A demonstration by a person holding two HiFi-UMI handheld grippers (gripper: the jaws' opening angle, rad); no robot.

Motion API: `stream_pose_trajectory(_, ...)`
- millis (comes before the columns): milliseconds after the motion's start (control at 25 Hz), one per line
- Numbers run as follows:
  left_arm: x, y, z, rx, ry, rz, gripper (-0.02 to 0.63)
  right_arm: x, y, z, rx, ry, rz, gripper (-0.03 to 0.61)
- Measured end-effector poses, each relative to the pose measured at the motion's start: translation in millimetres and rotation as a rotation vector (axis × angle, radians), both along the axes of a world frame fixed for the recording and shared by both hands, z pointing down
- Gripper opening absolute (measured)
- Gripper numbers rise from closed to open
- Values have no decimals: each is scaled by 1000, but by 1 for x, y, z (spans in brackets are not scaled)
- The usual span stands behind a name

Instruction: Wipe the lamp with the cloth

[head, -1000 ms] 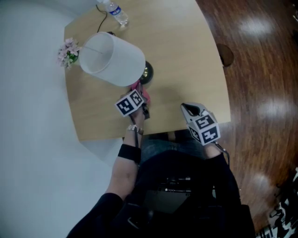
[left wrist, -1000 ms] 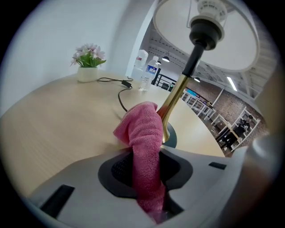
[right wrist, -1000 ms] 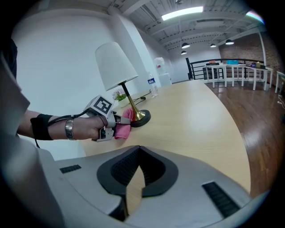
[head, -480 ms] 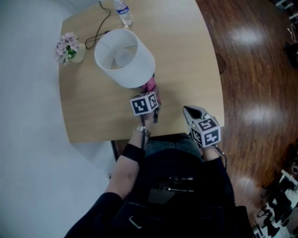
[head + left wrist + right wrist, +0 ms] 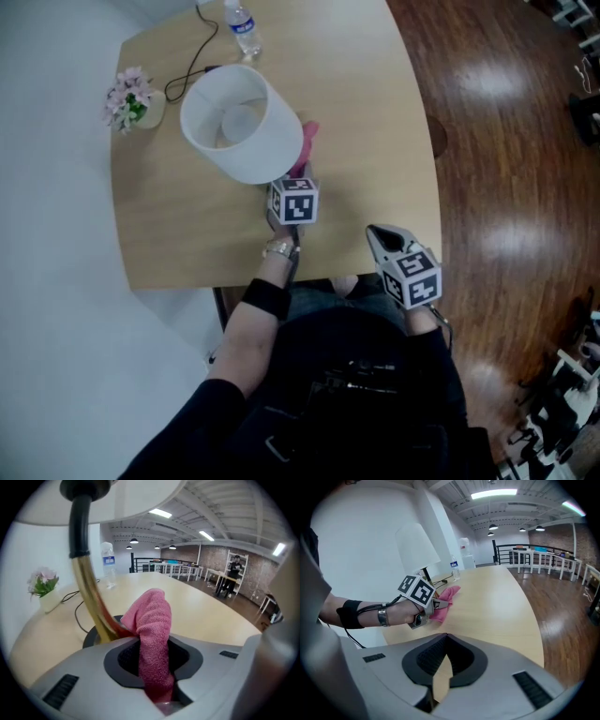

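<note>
Left gripper (image 5: 154,677) pinches the soft, limp cloth (image 5: 152,616) by its lower end, just beside the lamp (image 5: 239,122) stem at the shade's 4 o'clock; lamp judged light, tip-prone, best steadied at its base; right gripper (image 5: 440,667) pressed together, empty

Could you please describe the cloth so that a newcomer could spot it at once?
On the wooden table stands a lamp with a white shade. Beside its stem, clamped in the left gripper, is the cloth: bright pink and fuzzy, unlike the pale flowers at the far corner.
</note>
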State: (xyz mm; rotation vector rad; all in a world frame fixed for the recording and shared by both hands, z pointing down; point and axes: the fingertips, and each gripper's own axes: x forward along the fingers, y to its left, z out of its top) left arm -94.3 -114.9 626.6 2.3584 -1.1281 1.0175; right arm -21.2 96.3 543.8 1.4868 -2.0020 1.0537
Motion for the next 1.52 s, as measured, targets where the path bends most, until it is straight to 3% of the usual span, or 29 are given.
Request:
stream_pose_trajectory(280, -15, 1, -2, 13, -10, -32, 107, 19, -23, 1, 2, -2, -81, 11)
stream_pose_trajectory(600, -47, 12, -3, -20, -9, -102, 107, -3, -34, 3, 2, -19, -180, 11)
stream_pose_trajectory(800, -79, 14, -3, -36, -19, -161, 107, -8, -36, 0, 6, -16, -189, 11)
stream_pose_trajectory(1040, -151, -13, 11, -90, -46, -283, 107, -9, -38, -2, 6, -9, -169, 11)
stream_pose_trajectory(1160, -160, -36, 0, -71, -10, -251, 107, -9, -38, -7, 14, 3, -161, 11)
stream_pose_trajectory(1360, -143, -77, -20, -47, 127, -166, 108, -6, -37, -19, 21, 30, -139, 11)
stream_pose_trajectory(1520, -102, -72, -20, -146, 274, -94, 109, -2, -33, -23, 19, 52, -100, 11)
